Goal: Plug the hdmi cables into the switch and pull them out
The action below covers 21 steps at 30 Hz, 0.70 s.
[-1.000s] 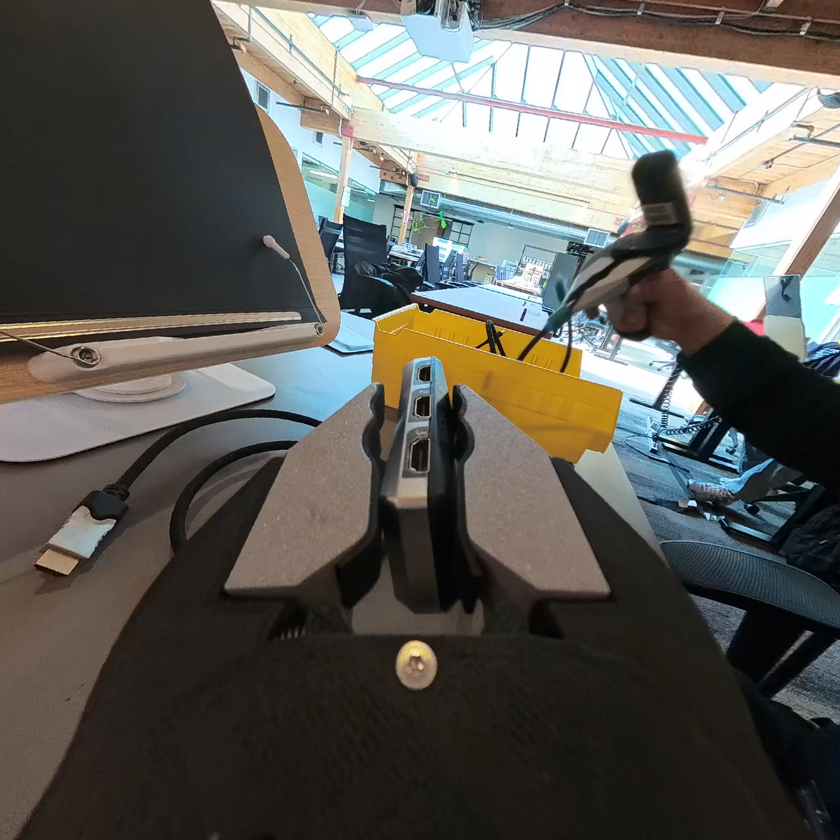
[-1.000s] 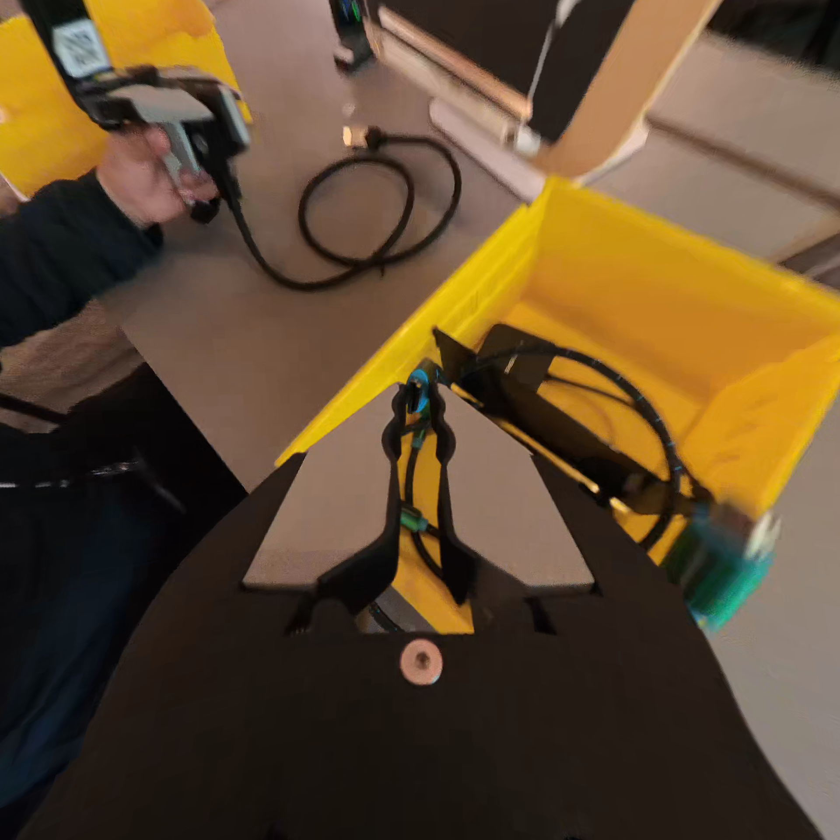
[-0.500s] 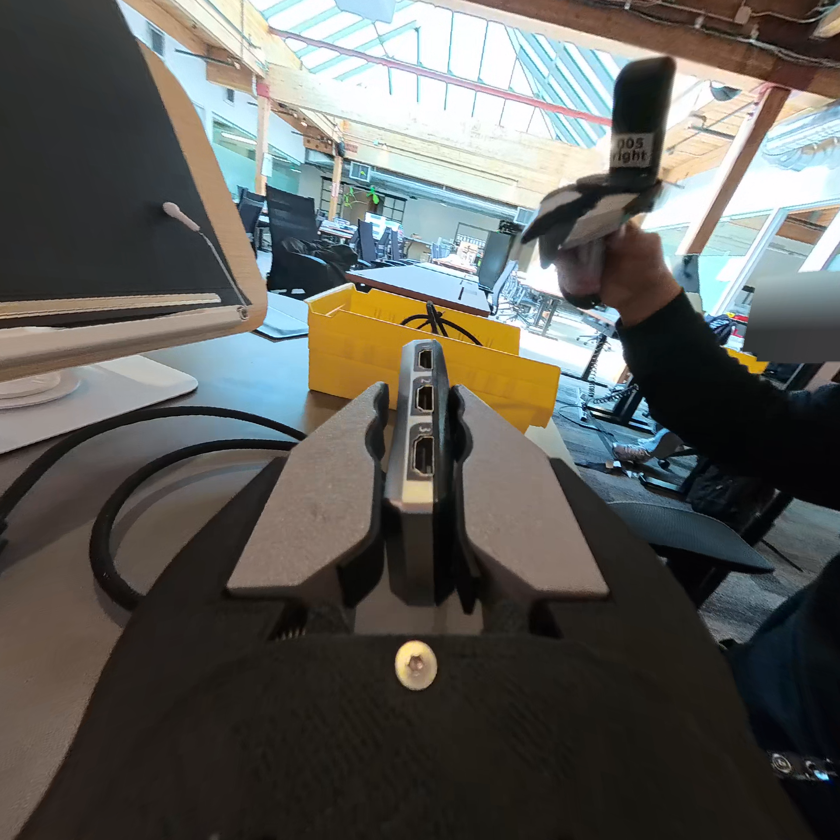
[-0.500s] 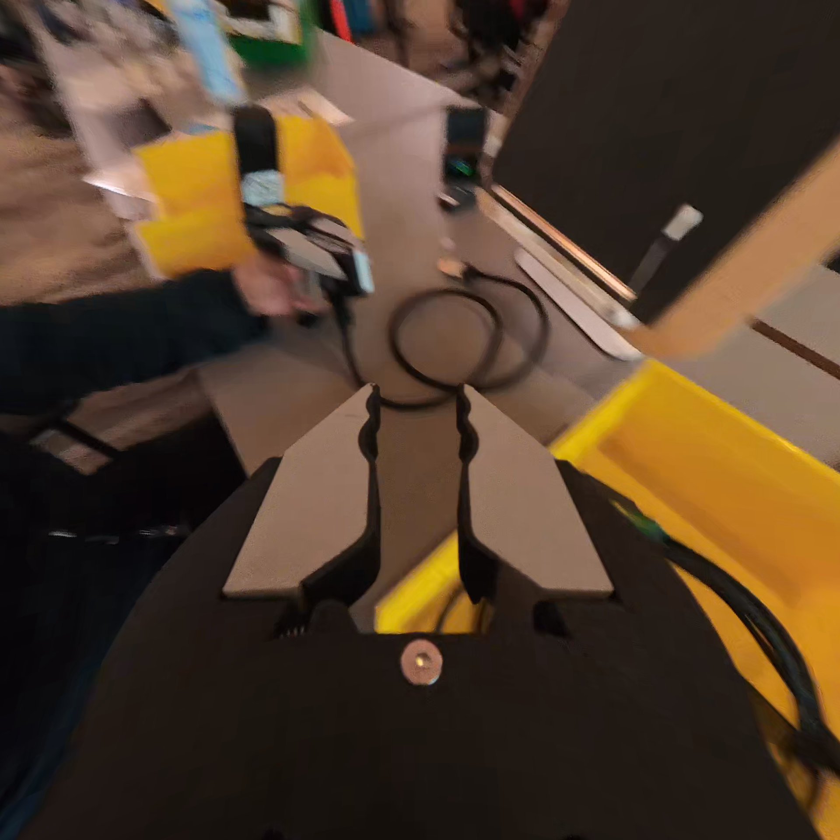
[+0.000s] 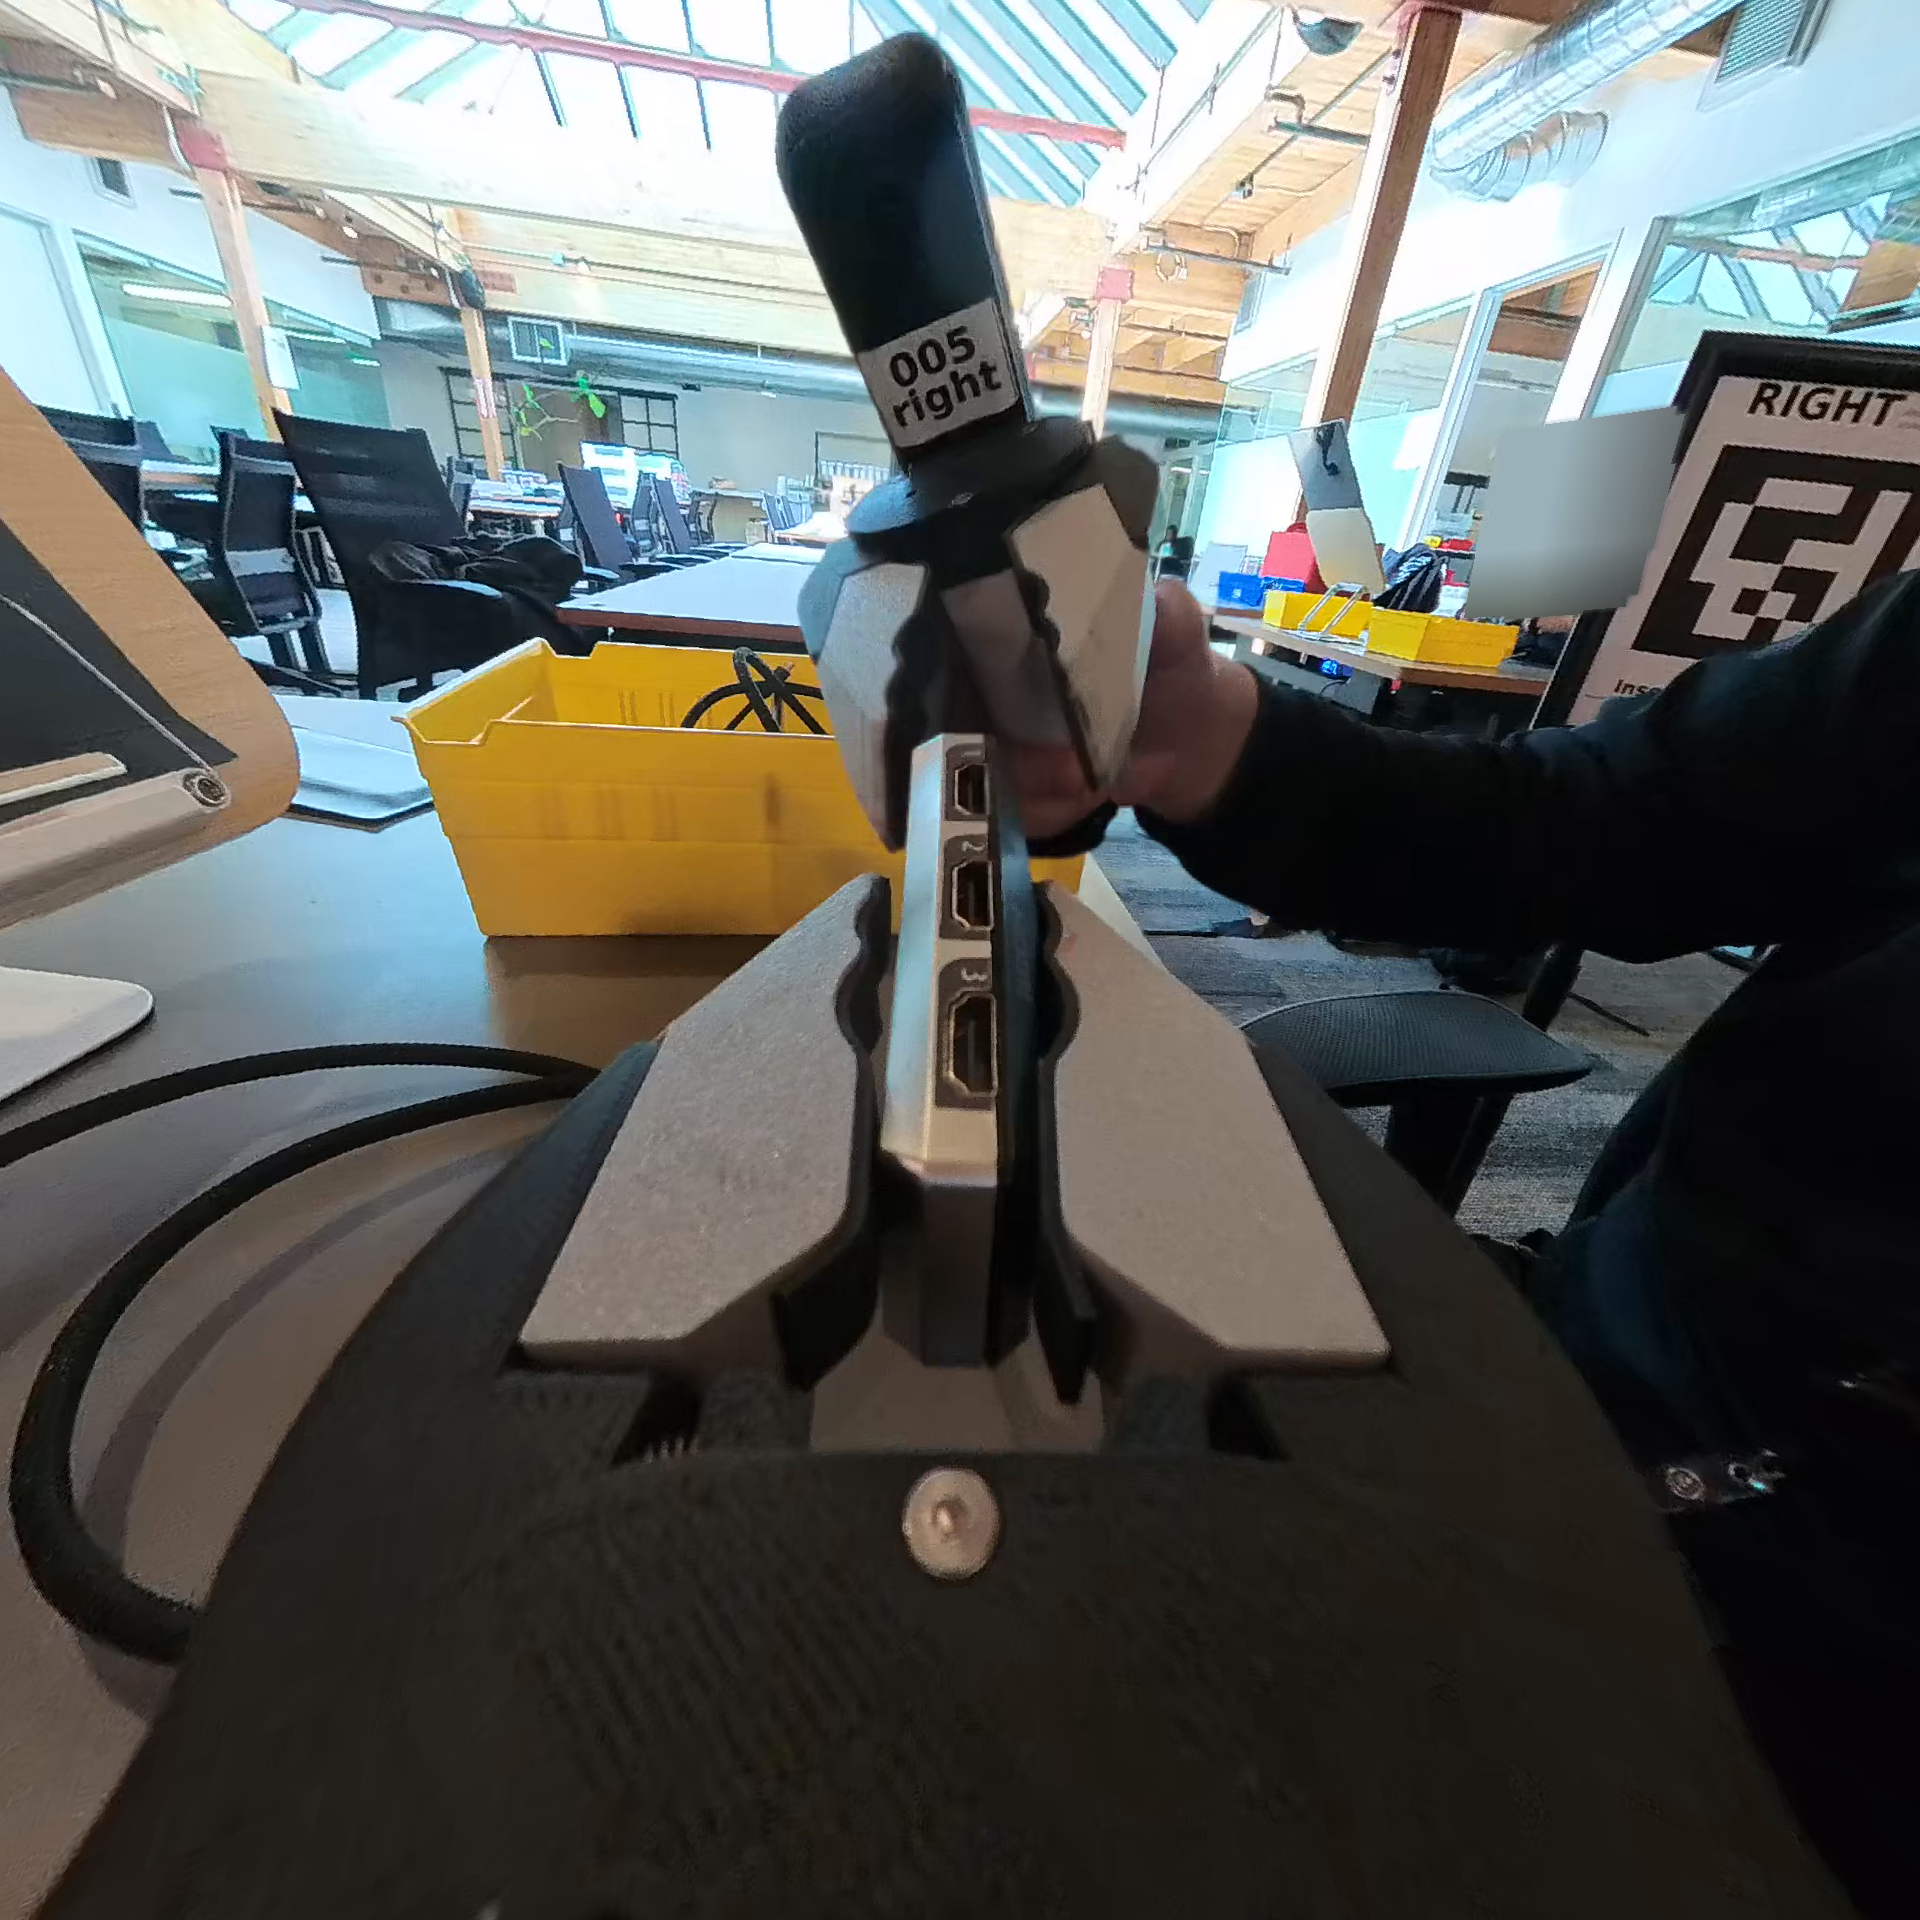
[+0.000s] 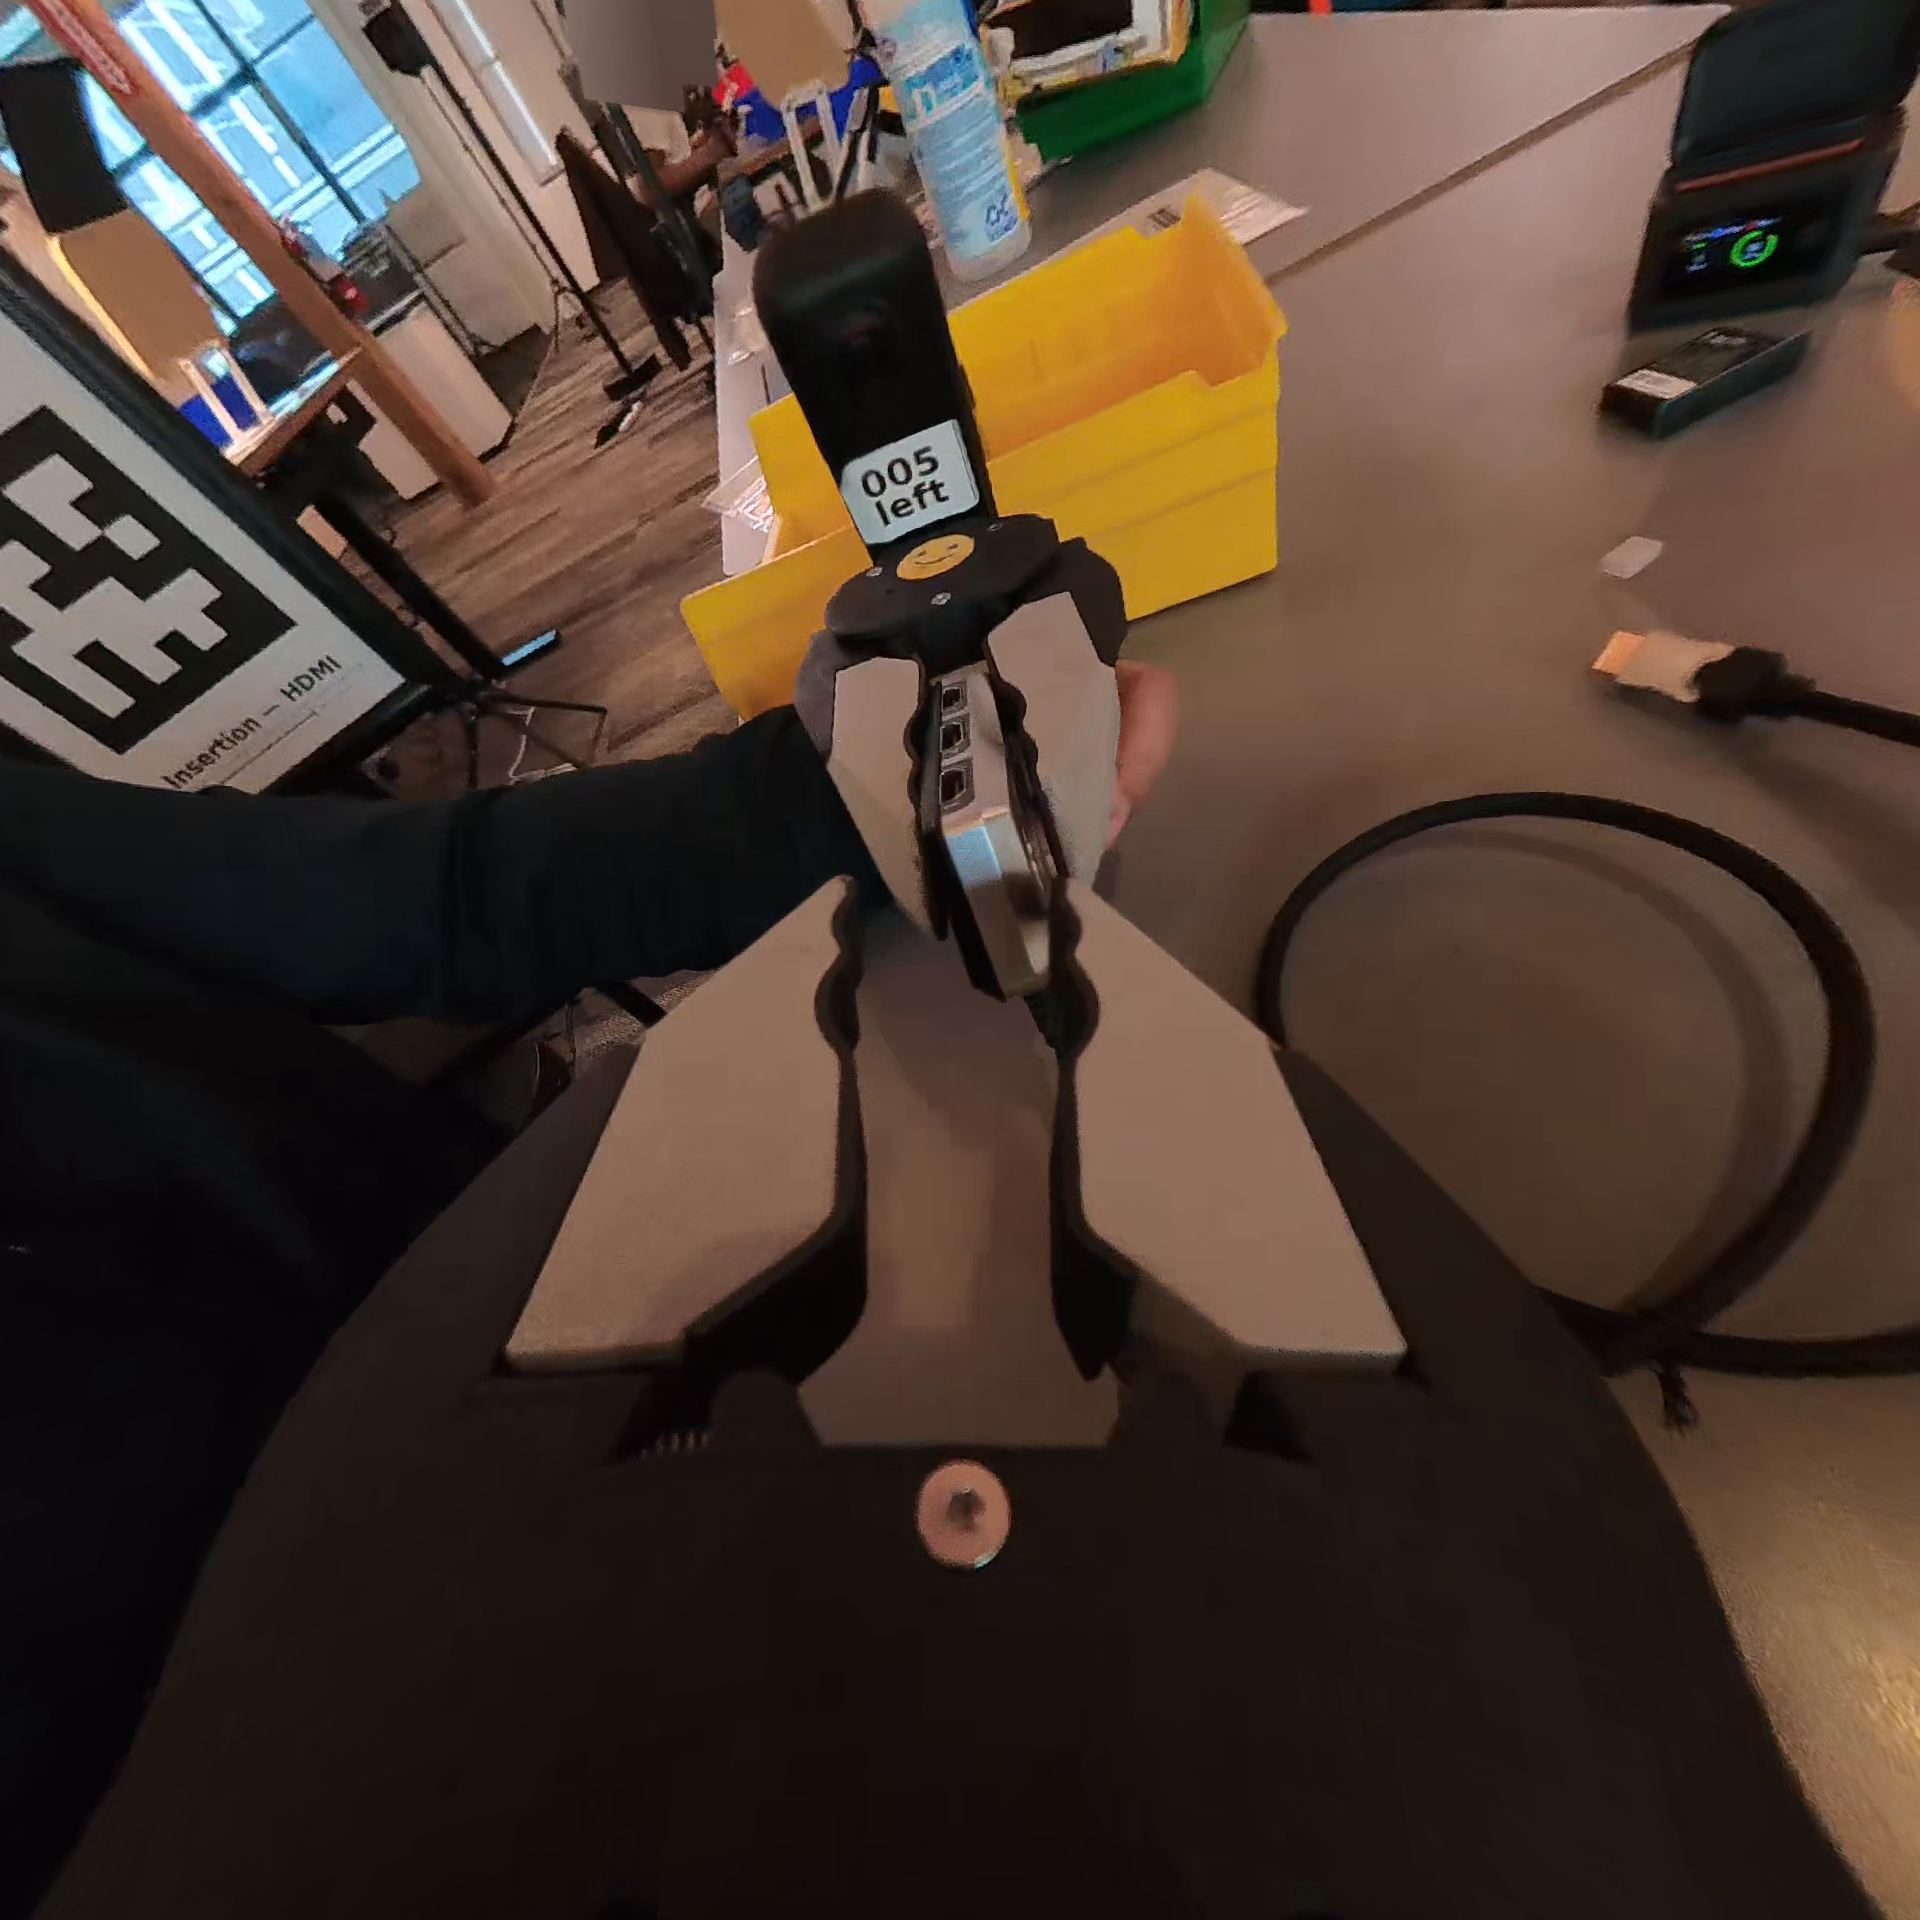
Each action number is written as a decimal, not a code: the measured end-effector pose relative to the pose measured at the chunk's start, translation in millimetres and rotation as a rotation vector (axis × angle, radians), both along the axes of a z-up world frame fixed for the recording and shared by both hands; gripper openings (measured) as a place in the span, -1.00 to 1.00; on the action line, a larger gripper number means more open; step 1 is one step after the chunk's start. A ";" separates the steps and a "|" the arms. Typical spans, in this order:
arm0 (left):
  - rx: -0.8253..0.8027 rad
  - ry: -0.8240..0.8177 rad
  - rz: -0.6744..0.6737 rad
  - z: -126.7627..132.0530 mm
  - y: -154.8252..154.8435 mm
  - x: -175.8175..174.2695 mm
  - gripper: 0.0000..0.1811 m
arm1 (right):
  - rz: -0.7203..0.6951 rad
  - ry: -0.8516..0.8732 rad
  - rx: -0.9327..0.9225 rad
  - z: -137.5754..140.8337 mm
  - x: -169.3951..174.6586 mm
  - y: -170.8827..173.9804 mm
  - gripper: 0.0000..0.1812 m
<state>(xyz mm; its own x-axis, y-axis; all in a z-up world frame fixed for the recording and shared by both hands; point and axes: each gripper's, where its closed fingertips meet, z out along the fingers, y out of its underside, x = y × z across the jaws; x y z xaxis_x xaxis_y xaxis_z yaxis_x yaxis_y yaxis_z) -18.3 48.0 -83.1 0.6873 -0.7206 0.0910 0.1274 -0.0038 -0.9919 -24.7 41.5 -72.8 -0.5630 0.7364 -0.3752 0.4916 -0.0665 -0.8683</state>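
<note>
Switch [image 5: 940, 1029]: a slim silver-and-black box with three ports in a row on its narrow edge, held upright and clear of the counter [image 5: 343, 956]. Your left gripper [image 5: 951, 935] has its fingers clamped on the two broad faces of the switch, the ports facing the camera. In the right wrist view the same switch [image 6: 987, 894] juts out from the left gripper [image 6: 971, 800] toward you.

Your right gripper [image 6: 951, 956] points at the switch with its fingers apart and nothing between them; the free end of the switch lies just at the right fingertip, though contact cannot be told. In the left wrist view the right gripper [image 5: 982, 707] stands just behind the top of the switch, fingers down and spread.

Cable [image 6: 1766, 1039]: a black braided loop lies on the counter to the right, its white-sleeved plug [image 6: 1662, 665] resting free, well apart from the switch. A further stretch of cable [image 5: 208, 1174] curves over the counter to the left of the left gripper.

A yellow bin [image 5: 623, 810] stands behind on the counter, with black cables inside. A second yellow bin [image 6: 1132, 416] stands behind the left gripper.
</note>
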 end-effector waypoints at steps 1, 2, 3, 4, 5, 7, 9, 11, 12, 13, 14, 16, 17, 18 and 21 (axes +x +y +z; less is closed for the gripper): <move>-0.005 -0.002 -0.006 -0.1 0.1 1.2 -0.73 | 0.004 0.012 0.010 -2.6 -2.0 -2.5 -0.66; -0.010 -0.004 -0.016 -0.3 -0.3 2.9 -0.73 | 0.001 0.024 0.033 -5.5 -3.6 -3.0 -0.73; -0.015 -0.006 -0.024 -0.7 -1.1 4.5 -0.73 | -0.003 0.040 0.061 -7.5 -4.4 -1.6 -0.80; -0.020 -0.009 -0.017 -1.0 -0.1 4.1 -0.73 | -0.007 0.051 0.080 -8.0 -4.4 0.0 -0.81; -0.029 -0.005 -0.011 -2.8 1.5 4.3 -0.73 | -0.016 0.048 0.098 -8.4 -3.7 2.6 -0.81; -0.040 0.015 0.029 -6.5 6.1 0.2 -0.69 | -0.047 0.052 0.147 -5.2 -1.4 11.2 -0.81; -0.022 -0.004 0.051 -1.8 5.8 -5.3 -0.75 | -0.078 0.067 0.170 -1.9 0.6 18.0 -0.81; -0.025 0.010 0.003 -2.2 1.2 -0.1 -0.79 | -0.069 0.038 0.115 -5.3 0.3 13.2 -0.75; -0.032 0.036 0.004 -5.3 2.3 2.8 -0.79 | -0.044 0.011 0.087 -10.9 -0.1 7.7 -0.67; -0.034 0.065 0.011 -9.1 3.9 5.5 -0.79 | -0.032 -0.020 0.087 -19.5 -1.7 5.4 -0.69; -0.053 0.090 0.018 -14.8 5.6 6.9 -0.80 | -0.038 -0.039 0.109 -27.7 -4.0 7.2 -0.73; -0.095 0.090 0.029 -22.4 9.4 4.1 -0.79 | -0.049 -0.063 0.104 -33.1 -6.2 10.7 -0.73; -0.107 0.061 0.019 -22.1 9.6 3.6 -0.79 | -0.051 -0.076 0.088 -33.0 -6.6 11.3 -0.73; -0.117 0.043 0.010 -21.8 9.7 3.2 -0.80 | -0.053 -0.088 0.080 -32.9 -6.8 11.3 -0.73; -0.117 0.034 0.007 -21.3 9.3 2.0 -0.80 | -0.072 -0.123 0.078 -32.7 -7.9 11.2 -0.73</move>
<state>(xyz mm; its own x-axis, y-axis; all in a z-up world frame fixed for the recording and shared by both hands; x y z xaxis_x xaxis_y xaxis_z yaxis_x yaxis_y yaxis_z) -16.3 57.3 -104.4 0.6964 -0.7016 0.1510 0.0943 -0.1191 -0.9884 -32.6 52.6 -105.5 -0.4612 0.8029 -0.3778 0.5909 -0.0397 -0.8058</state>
